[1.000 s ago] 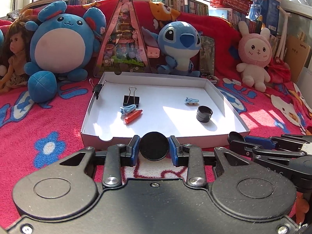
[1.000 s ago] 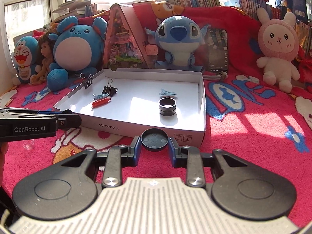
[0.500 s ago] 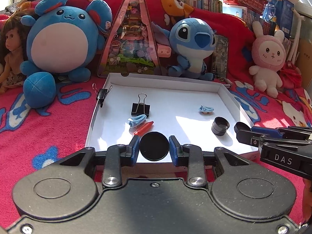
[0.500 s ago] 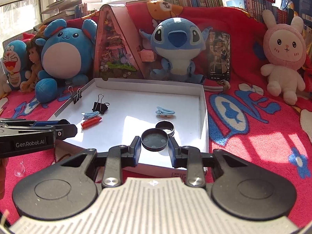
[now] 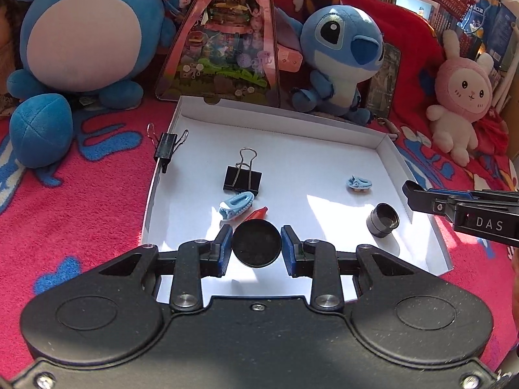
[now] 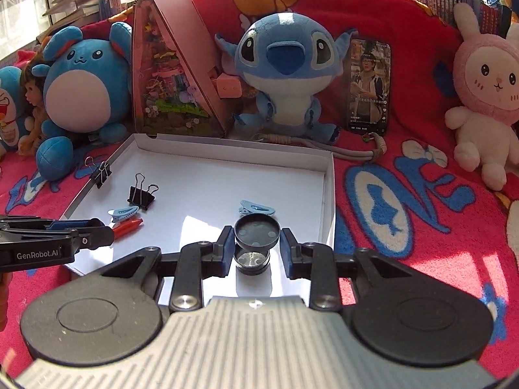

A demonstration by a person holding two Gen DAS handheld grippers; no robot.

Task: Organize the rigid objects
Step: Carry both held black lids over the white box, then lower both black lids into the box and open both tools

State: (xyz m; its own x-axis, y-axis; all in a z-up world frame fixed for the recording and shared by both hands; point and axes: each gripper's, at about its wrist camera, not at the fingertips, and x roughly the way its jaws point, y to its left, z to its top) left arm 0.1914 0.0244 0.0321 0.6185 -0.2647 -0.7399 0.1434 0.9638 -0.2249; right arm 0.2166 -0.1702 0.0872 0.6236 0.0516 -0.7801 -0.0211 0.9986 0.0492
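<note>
A black round lid sat pinched edge to edge between the blue pads of the left gripper, above the near part of a shallow white box tray that lay on a red patterned blanket. The right gripper likewise pinched a second black round cap, its ribbed underside facing the camera, directly over a small black open cylinder standing near the tray's right wall. On the tray floor lay a black binder clip, just in front of it a light blue hair clip and, beside that, a red-orange crayon-like stick partly hidden behind the held lid. A second blue hair clip lay toward the right side, apart from the rest. Another binder clip was clamped on the tray's left wall. Behind the tray stood a round blue plush, a pink triangular toy box, a blue big-eared plush and, further right, a pink rabbit plush. Books lined the back.
</note>
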